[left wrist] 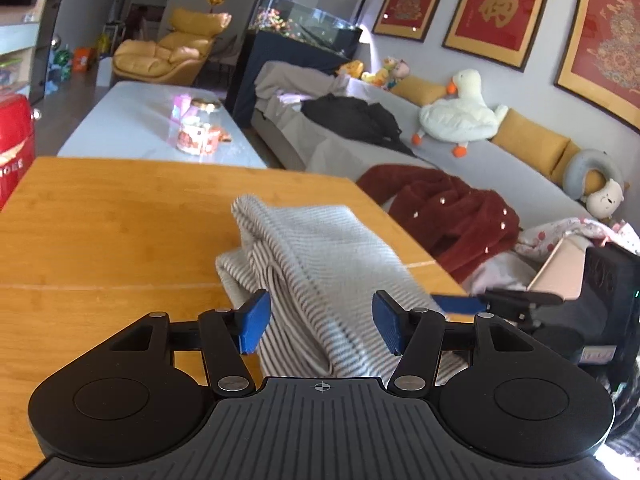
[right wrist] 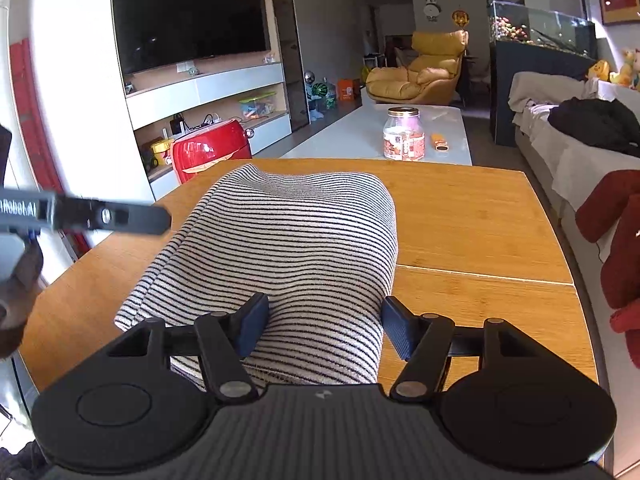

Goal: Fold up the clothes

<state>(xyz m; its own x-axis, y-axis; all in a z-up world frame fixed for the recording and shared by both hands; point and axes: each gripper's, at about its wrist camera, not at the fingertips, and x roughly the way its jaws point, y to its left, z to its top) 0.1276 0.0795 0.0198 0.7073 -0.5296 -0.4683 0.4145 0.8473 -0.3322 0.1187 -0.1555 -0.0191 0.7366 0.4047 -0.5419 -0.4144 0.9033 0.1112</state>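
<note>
Striped garment (right wrist: 280, 256) bunched on the wooden table (right wrist: 480, 220)
Left gripper (left wrist: 322, 322) and right gripper (right wrist: 325, 328) straddle it, fingers apart, seemingly unclamped; only the left view shows the sofa (left wrist: 460, 160); far table edge bare

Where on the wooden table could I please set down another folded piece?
The wooden table is bare to the right of the striped garment, up to the edge by the sofa, and along the far edge. Its left side is bare too. The near middle is crowded by garment and tongs.
</note>
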